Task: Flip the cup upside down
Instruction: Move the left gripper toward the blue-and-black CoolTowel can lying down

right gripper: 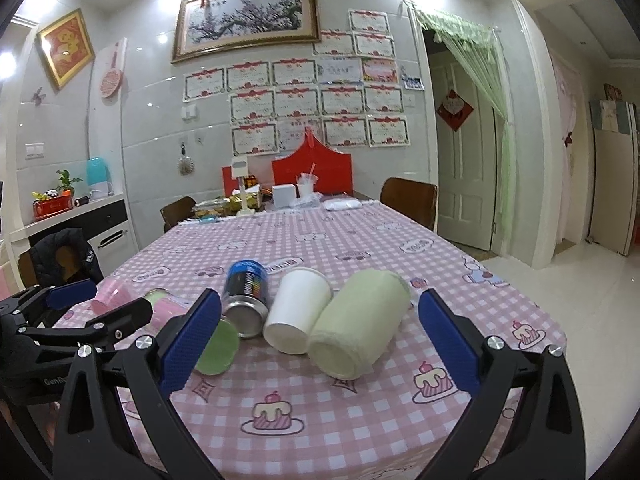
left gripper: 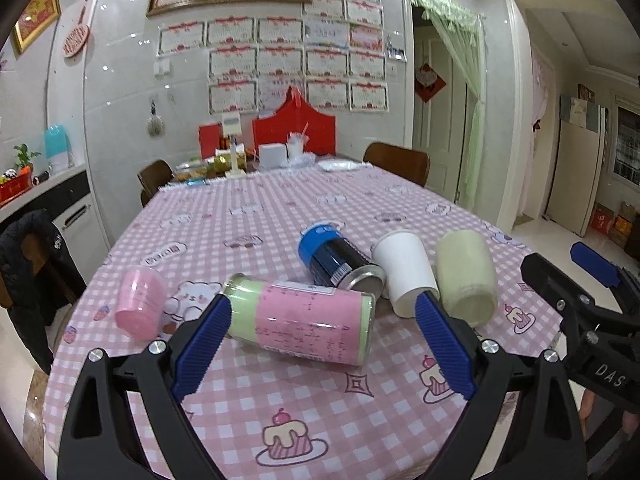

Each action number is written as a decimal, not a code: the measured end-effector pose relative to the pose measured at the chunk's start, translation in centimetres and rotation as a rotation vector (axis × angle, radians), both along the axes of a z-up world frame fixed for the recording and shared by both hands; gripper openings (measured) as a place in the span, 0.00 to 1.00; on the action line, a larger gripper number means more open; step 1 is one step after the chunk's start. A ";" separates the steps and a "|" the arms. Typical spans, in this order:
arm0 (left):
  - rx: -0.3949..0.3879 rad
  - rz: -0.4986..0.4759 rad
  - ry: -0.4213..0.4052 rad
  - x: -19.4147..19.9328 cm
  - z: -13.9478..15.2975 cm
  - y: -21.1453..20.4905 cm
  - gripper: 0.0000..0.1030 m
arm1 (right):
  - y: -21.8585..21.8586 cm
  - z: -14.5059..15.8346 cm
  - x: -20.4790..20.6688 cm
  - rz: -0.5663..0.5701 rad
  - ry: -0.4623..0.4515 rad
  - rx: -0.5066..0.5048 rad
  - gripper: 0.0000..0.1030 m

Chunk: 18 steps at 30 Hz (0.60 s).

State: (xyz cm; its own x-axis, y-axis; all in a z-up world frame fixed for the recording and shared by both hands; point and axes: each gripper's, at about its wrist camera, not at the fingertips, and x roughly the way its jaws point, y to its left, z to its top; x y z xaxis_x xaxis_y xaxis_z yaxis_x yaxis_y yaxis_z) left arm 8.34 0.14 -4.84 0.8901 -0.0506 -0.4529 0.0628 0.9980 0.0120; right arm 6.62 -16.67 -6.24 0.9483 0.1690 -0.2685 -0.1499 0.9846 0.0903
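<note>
Several cups and cans lie on their sides on the pink checked tablecloth [left gripper: 304, 408]. A pink-and-green can [left gripper: 304, 320] lies between the tips of my open, empty left gripper [left gripper: 322, 316]. Behind it are a blue-and-black can [left gripper: 336, 258], a white paper cup [left gripper: 404, 270] and a pale green cup [left gripper: 466, 276]. A small pink cup [left gripper: 140, 304] lies at the left. My right gripper [right gripper: 320, 312] is open and empty, with the pale green cup [right gripper: 358, 328] and white cup [right gripper: 298, 310] lying just beyond its tips. The left gripper [right gripper: 60, 312] shows at the right wrist view's left edge.
Boxes, a red stand [left gripper: 294, 128] and clutter fill the table's far end. Wooden chairs [left gripper: 398, 160] stand at the far corners. A chair with a black jacket [left gripper: 30, 264] is at the left. The table's right edge drops to white floor [right gripper: 580, 280].
</note>
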 end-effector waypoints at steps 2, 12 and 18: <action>0.005 -0.005 0.020 1.0 -0.2 -0.3 0.89 | -0.5 -0.4 0.7 -0.005 0.015 0.010 0.93; -0.023 -0.001 0.199 8.1 -0.9 -0.5 0.89 | -1.2 -1.4 4.7 -0.028 0.067 0.029 0.93; -0.038 -0.010 0.325 13.2 -1.1 -0.8 0.89 | -1.6 -1.4 7.7 -0.041 0.097 0.060 0.93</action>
State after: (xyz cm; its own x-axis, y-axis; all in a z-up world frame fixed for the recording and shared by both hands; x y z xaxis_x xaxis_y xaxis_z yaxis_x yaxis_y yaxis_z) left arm 21.59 -0.64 -5.97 0.6989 -0.0811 -0.7107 0.0669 0.9966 -0.0479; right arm 14.35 -18.29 -7.61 0.9248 0.1495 -0.3498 -0.0977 0.9820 0.1613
